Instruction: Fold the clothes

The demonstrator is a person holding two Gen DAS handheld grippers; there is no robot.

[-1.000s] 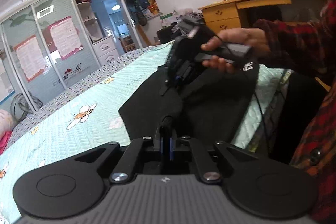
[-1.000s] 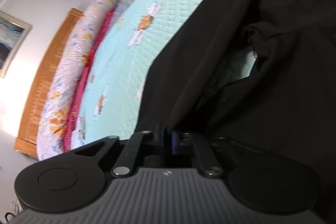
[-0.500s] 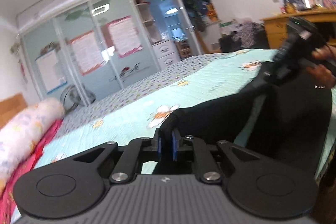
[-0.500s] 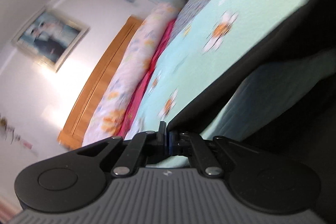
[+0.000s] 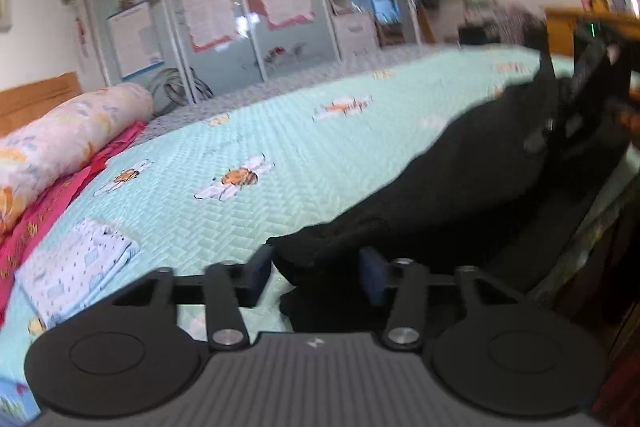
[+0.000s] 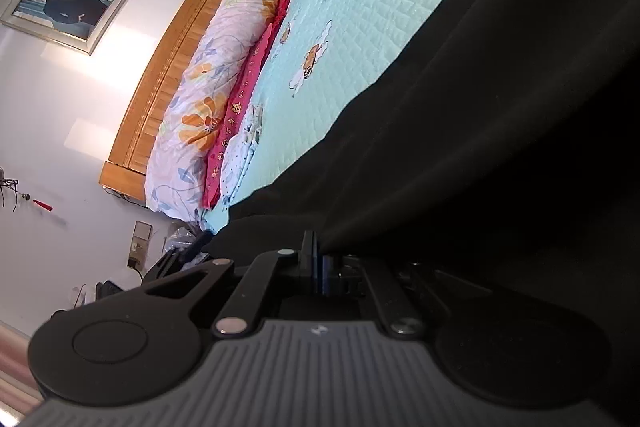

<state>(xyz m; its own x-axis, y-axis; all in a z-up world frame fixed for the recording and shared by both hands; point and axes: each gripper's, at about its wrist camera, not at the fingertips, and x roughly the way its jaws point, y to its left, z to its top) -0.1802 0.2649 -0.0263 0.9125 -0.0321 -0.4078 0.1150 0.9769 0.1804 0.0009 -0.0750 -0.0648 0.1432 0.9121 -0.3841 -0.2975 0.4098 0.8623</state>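
Observation:
A black garment (image 5: 460, 187) lies stretched along the near edge of the mint quilted bed (image 5: 280, 163). My left gripper (image 5: 316, 273) hovers low over the garment's left end, and its jaws are opening. The cloth's corner sits between the fingers, which no longer pinch it. At the far right of the left wrist view, my right gripper (image 5: 592, 67) holds the garment's other end lifted. In the right wrist view that gripper (image 6: 318, 259) is shut on the edge of the black garment (image 6: 500, 107), which fills the right half of the view.
A folded white cloth with blue dots (image 5: 76, 267) lies on the bed at the left. Beyond it are a pink blanket (image 5: 52, 199), a rolled floral quilt (image 5: 60, 135) and the wooden headboard (image 6: 176, 47). Glass wardrobe doors (image 5: 208, 23) stand behind the bed.
My left gripper has swung left along the bed, and its jaws have gone from pinching the black garment to standing apart. My right gripper moved too and kept its hold on the cloth.

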